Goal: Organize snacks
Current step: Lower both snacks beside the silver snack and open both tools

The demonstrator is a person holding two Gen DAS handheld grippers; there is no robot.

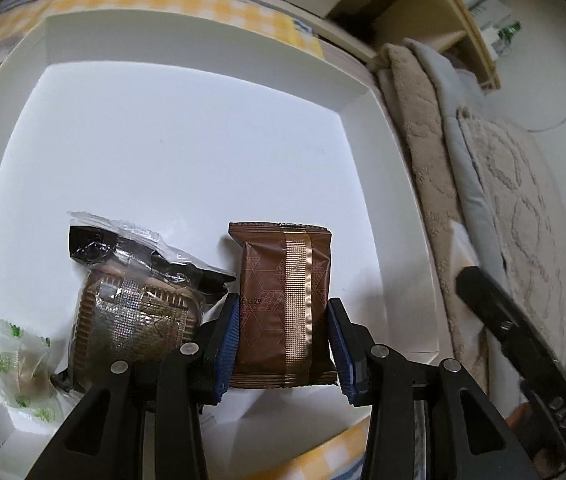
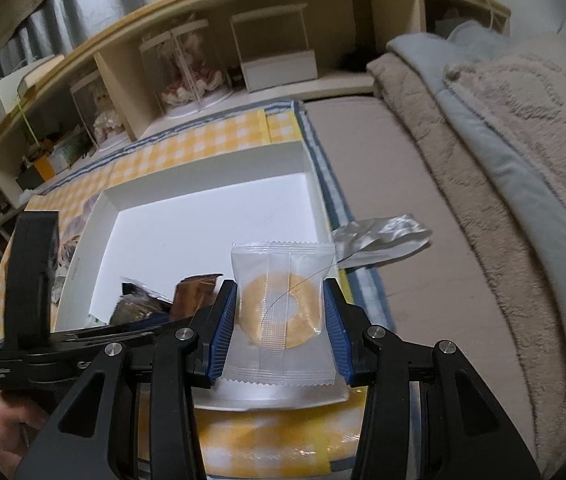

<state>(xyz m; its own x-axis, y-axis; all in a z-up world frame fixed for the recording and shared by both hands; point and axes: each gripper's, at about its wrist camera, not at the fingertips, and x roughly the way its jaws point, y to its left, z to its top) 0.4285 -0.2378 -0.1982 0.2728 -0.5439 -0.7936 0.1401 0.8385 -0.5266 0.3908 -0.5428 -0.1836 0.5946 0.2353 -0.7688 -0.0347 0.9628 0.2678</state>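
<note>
The brown snack packet (image 1: pixel 285 308) sits pinched between the jaws of the left gripper (image 1: pixel 285 340), held low over the floor of the white box (image 1: pixel 187 148), just beside a clear-wrapped dark cake (image 1: pixel 135 304) and a small green-printed sweet (image 1: pixel 23 364) that already lie along the near wall. The step in hand looks like setting this packet down in that row. Next, the left jaws would need to spread once the packet rests flat, then lift straight out so the cake beside it is not knocked

The right gripper (image 2: pixel 281 328) pinches a clear packet with a ring-shaped biscuit (image 2: pixel 281 312) above the box's near right corner, waiting its turn; it should go in the free space to the right of the brown one. A silver wrapper (image 2: pixel 379 242) lies outside the box on the bed (image 2: pixel 403 184), near its right wall, and probably wants fetching afterwards
</note>
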